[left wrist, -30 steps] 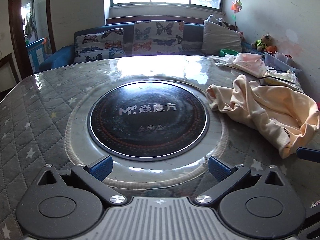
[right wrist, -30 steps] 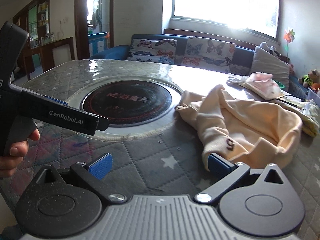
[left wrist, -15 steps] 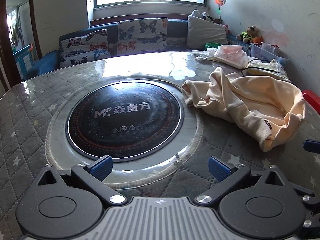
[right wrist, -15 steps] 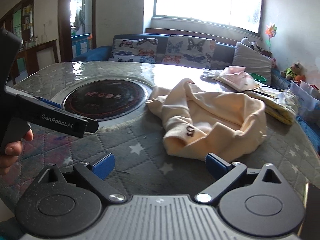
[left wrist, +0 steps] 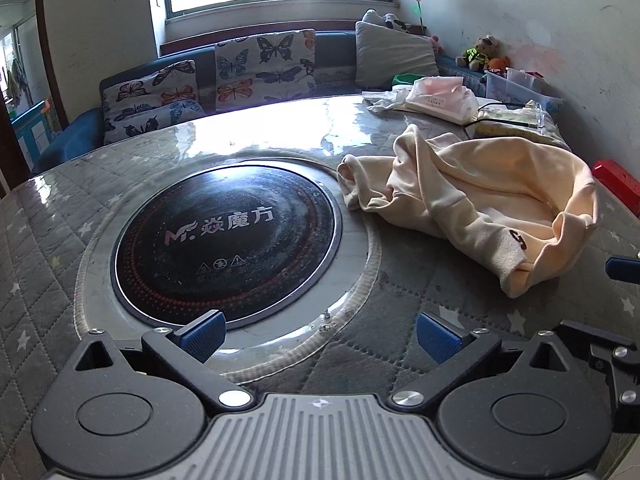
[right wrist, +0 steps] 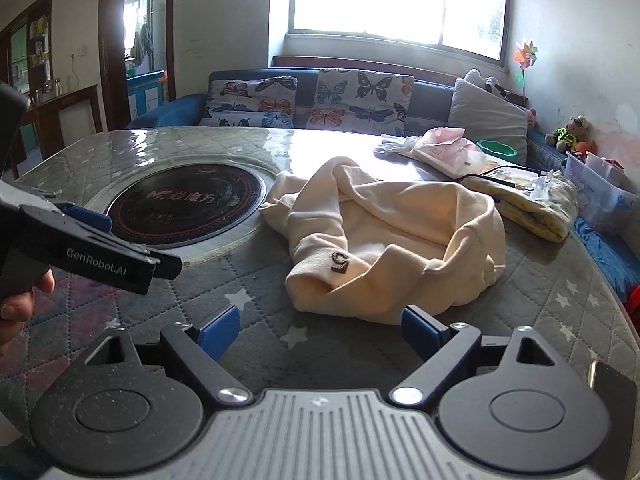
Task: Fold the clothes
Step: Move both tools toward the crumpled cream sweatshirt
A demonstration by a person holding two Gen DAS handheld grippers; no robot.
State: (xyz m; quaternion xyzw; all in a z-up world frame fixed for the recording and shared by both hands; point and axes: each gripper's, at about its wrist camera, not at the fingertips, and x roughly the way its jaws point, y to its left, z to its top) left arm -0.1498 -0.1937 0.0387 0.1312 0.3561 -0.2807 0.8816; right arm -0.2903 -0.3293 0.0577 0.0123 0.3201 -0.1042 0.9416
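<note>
Left gripper (left wrist: 320, 334): fingers spread wide, holding nothing, above the counter's (left wrist: 48, 232) near edge by the round black cooktop (left wrist: 226, 242).
Cream garment (right wrist: 394, 240): crumpled in a heap on the counter, right of the cooktop, unfolded.
Right gripper (right wrist: 318, 328): fingers spread wide, holding nothing; right fingertip just beside the garment's near edge.
Yellow folded cloth (right wrist: 532, 204): behind the garment, to the right.

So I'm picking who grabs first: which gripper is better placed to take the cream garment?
Right. The right gripper is open with the garment directly ahead, its near edge at the fingertips. The left gripper faces the black disc, garment off to its side.
</note>
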